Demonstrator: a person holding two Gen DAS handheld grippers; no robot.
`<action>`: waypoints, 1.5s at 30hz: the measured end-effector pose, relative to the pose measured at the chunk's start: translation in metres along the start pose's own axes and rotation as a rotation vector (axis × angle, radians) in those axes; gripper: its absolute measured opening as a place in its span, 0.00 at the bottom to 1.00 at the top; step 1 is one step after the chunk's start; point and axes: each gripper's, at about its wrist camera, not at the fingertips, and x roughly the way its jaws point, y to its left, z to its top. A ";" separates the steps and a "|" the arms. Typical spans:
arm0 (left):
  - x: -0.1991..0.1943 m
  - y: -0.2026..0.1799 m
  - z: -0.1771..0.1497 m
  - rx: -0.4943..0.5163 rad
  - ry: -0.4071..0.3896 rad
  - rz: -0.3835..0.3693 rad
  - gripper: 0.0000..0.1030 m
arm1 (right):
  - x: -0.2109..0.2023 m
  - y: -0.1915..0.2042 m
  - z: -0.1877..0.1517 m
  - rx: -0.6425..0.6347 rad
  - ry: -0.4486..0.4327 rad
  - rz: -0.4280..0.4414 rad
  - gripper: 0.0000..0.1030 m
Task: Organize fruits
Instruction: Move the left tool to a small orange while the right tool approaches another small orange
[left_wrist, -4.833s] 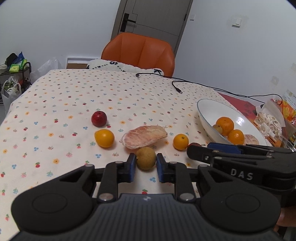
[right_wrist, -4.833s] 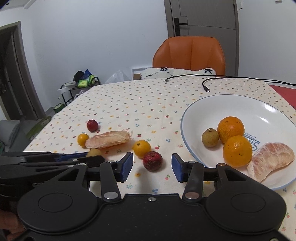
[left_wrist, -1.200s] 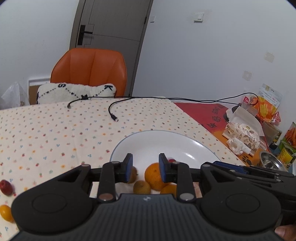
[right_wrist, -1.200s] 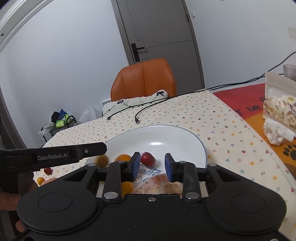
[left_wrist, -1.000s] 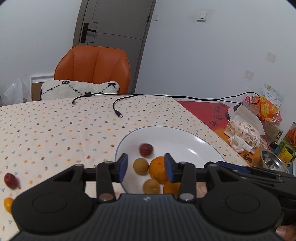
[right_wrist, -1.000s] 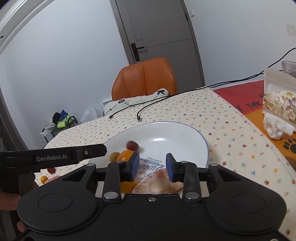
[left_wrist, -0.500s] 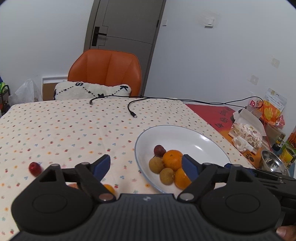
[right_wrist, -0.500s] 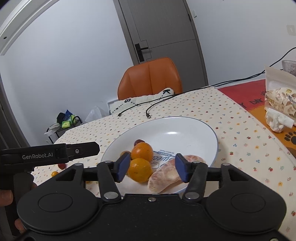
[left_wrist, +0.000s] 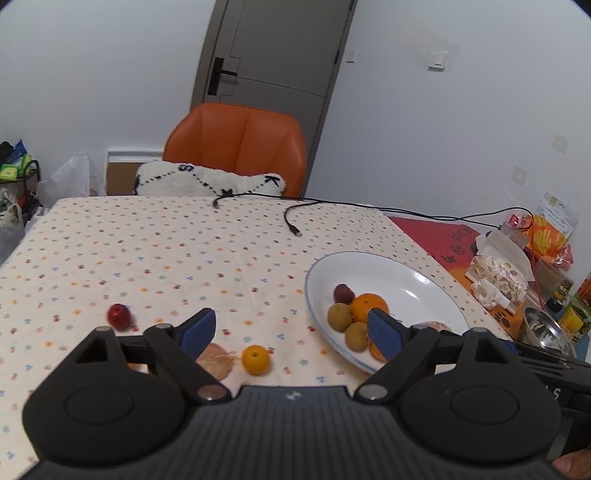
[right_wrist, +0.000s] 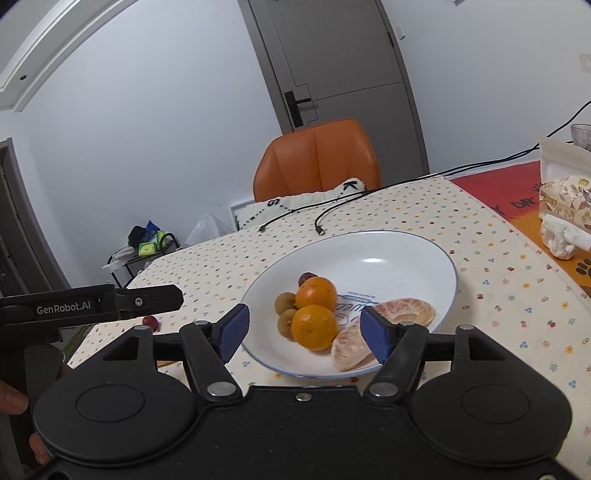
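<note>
Fruits mostly in white bowl (right_wrist: 436, 258): two oranges (right_wrist: 314, 326), brown longans (right_wrist: 285, 303), red fruit (left_wrist: 342, 293), two pomelo pieces (right_wrist: 408, 311). On tablecloth (left_wrist: 166, 251), at bowl's 9 o'clock: small orange (left_wrist: 255, 359), red fruit, pomelo piece. Left gripper (left_wrist: 290, 334) spread wide, empty. Right gripper (right_wrist: 304, 334) spread wide, empty, above bowl's near rim.

2 near wrist views, shared plate (left_wrist: 436, 284)
</note>
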 end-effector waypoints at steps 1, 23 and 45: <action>-0.002 0.002 0.000 -0.002 -0.004 0.005 0.85 | 0.000 0.001 0.000 0.000 0.000 0.002 0.65; -0.044 0.027 -0.010 -0.021 -0.040 0.050 0.85 | -0.014 0.027 -0.008 -0.035 -0.013 0.039 0.79; -0.098 0.093 -0.004 -0.086 -0.088 0.145 0.94 | -0.015 0.059 -0.014 -0.092 -0.008 0.078 1.00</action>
